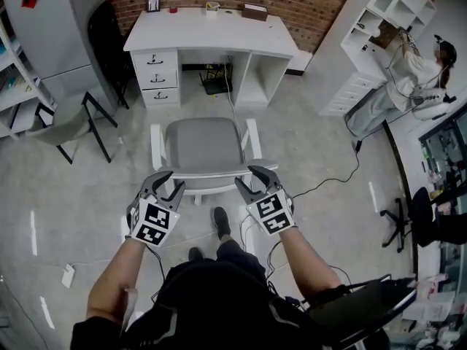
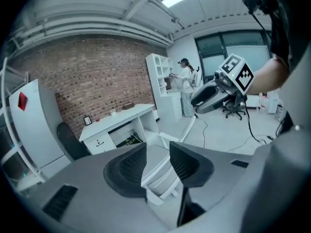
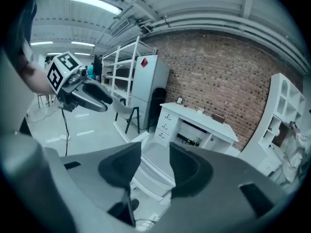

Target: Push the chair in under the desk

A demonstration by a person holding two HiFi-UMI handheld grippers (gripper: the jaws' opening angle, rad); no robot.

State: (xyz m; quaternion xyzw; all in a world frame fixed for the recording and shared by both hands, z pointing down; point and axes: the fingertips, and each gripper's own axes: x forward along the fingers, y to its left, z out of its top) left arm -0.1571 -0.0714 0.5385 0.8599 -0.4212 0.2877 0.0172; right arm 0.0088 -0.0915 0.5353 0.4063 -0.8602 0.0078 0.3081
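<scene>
The chair [image 1: 204, 144] stands on the floor just short of the bench [image 1: 208, 39], seat facing the knee space and backrest toward the person. The left hand-held gripper [image 1: 170, 182] and right hand-held gripper [image 1: 246, 179] sit at the backrest's two ends, equally near, jaws apart and gripping nothing. The bench lies straight ahead, so the push should probably run forward, evenly from both.

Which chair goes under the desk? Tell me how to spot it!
Find the white desk against the brick wall. The chair stands facing its opening. It alone has white arms and a grey seat; the side chair at the left has black legs.
</scene>
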